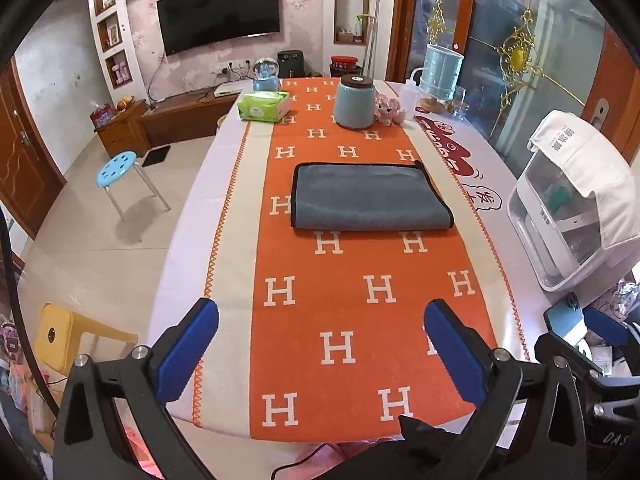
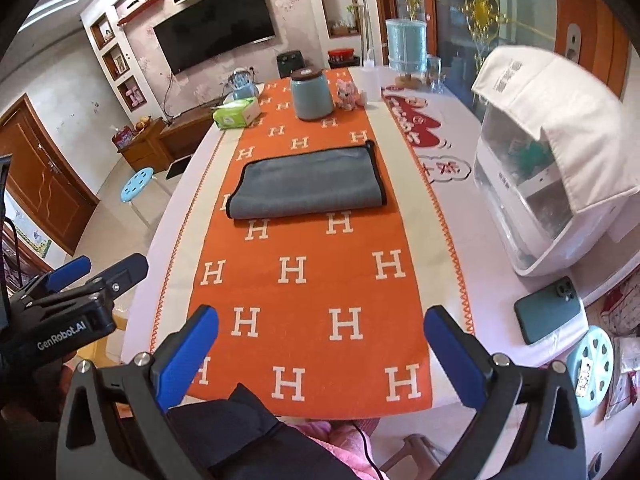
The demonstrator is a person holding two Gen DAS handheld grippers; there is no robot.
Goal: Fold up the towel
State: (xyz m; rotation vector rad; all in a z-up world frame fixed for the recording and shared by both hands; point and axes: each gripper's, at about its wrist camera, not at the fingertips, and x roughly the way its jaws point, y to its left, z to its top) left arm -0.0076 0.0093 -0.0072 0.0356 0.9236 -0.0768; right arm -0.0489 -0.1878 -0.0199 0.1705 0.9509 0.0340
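- lying folded on the orange runner (image 1: 360, 320), the grey towel (image 1: 368, 196) sits in the middle of the left wrist frame, well above the left gripper (image 1: 320, 320) and apart from it.
- the towel's rounded fold faces the bottom of the frame; its black-trimmed edges run along the top and both sides.
- the left gripper stands at the bottom of its frame with its blue pads (image 1: 188, 344) wide apart, holding nothing, over the near end of the runner.
- the right gripper (image 2: 320, 320) is likewise spread wide and empty at the bottom of the right wrist frame; the towel (image 2: 308, 184) lies above it, slightly left of centre, not touched.
- in the right wrist view the left gripper (image 2: 92, 276) shows at the lower left edge, beside the table (image 2: 480, 248).
- beyond the towel, toward the top of the frame, stand a blue jar (image 1: 354, 102) and a green tissue pack (image 1: 264, 106).
- a white appliance (image 2: 540, 184) with a white cloth over it fills the right side, and a dark green phone (image 2: 548, 308) lies below it on the table.
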